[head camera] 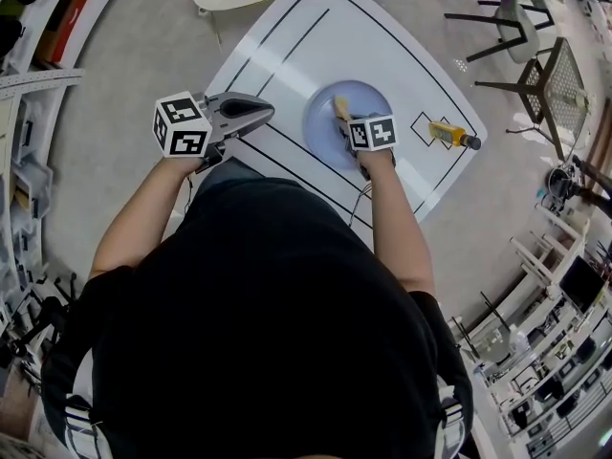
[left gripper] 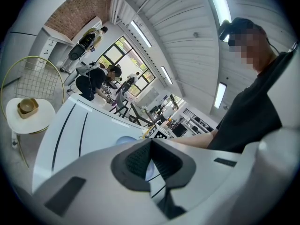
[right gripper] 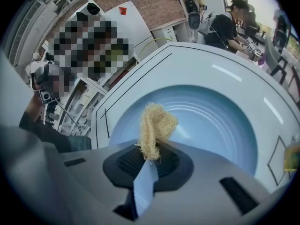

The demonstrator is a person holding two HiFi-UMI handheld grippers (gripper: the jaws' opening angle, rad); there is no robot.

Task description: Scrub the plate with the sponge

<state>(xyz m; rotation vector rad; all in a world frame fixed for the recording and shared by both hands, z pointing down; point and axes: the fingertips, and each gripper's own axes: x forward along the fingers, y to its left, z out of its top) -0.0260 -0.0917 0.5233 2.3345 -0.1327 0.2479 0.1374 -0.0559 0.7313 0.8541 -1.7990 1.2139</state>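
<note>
**Head view:** a round pale-blue plate [head camera: 325, 137] lies on the white, black-lined table [head camera: 296, 46]. The right gripper [head camera: 344, 120] holds a fibrous yellow sponge [head camera: 339, 108] over the plate. The left gripper [head camera: 263, 113] hangs just beside the plate's left edge.

**Left gripper view:** the jaws are pressed together with nothing between them.

**Right gripper view:** the jaws are clenched on the sponge [right gripper: 154, 123], which juts out over the plate [right gripper: 225, 125].

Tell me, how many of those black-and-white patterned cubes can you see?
2. One cube sits on the left gripper, left of the plate. The other sits on the right gripper, which holds the sponge over the plate. None seems hidden.
</note>
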